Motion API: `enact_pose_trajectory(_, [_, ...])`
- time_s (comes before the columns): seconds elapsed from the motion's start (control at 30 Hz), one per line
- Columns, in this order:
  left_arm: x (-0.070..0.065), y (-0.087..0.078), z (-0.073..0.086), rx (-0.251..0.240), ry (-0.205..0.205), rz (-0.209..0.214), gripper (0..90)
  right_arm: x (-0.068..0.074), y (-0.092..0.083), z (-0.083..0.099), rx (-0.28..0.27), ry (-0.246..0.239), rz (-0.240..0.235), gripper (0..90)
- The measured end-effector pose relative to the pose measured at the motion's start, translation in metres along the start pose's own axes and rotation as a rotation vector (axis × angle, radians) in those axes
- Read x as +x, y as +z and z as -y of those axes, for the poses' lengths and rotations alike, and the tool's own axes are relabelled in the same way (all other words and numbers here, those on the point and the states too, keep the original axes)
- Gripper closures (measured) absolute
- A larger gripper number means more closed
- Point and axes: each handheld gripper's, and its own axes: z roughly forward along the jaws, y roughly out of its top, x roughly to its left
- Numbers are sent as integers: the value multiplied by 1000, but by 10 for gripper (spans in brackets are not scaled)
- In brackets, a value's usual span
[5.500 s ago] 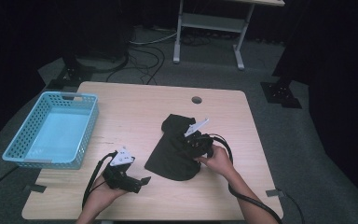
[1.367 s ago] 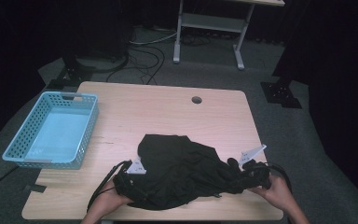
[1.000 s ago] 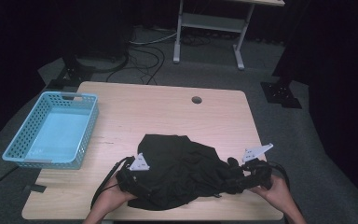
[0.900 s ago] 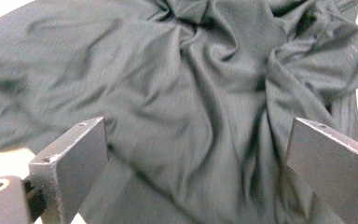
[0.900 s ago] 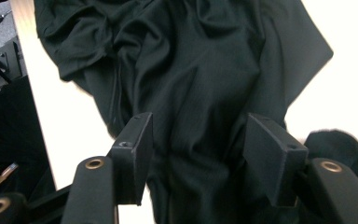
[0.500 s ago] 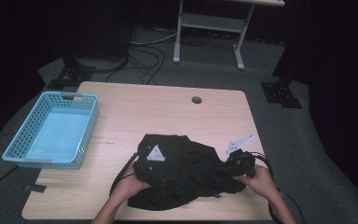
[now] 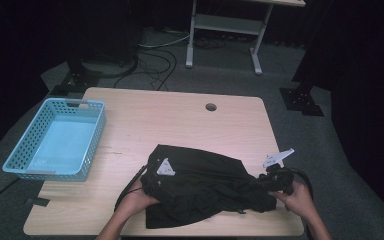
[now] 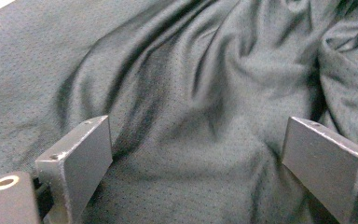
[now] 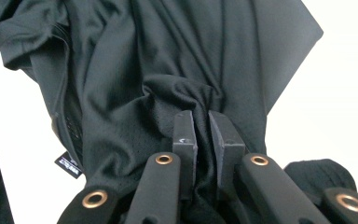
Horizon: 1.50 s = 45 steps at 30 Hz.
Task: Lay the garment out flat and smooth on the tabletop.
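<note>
One black garment, thin mesh-like fabric, rumpled and spread on the near half of the wooden table, reaching from near the middle toward the near right corner. Creased into long folds running toward the right end, where bunched into a narrow gather. Small label sewn at one seam, seen in the right gripper view.

At that right end, right gripper lying low over the table edge, held by the right hand; jaws just drawn in to a narrow gap and pinching a puckered ridge of the cloth between the pads, plain in the right gripper view. Grey three-cornered plate standing up above it, cable looping off to the right.

At the left end, left gripper resting on top of the fabric, left hand behind it at the near edge; jaws spread wide in the left gripper view, cloth lying beneath and between them, pads not pressing on it. Cable trailing toward the near left.

Farther out, light blue basket on the far left of the table, well apart from the garment. Round hole in the tabletop toward the far edge. Beyond the table, dark floor with cables and a white metal frame
</note>
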Motion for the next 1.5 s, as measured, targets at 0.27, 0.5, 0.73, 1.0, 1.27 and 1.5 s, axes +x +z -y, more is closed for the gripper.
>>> enact_pose_trajectory(0.27, [4, -4, 3, 19, 23, -6, 79, 4, 16, 3, 18, 29, -43, 817])
enact_pose_trajectory(0.5, [19, -19, 15, 59, 17, -27, 79, 21, 34, -8, -18, 43, -100, 816])
enact_pose_trajectory(0.73, [29, -34, 30, 51, -18, -30, 78, 46, 54, -19, -69, 16, -131, 809])
enact_pose_trajectory(1.0, [10, -46, 17, -22, 11, 33, 113, 43, 55, -14, -114, 33, -152, 776])
enact_pose_trajectory(1.27, [-29, -37, -14, 0, 169, 163, 296, 42, 55, -12, -129, 24, -162, 743])
enact_pose_trajectory(1.5, [-40, -19, -21, 100, 248, 248, 421, 43, 55, -12, -131, 17, -161, 730])
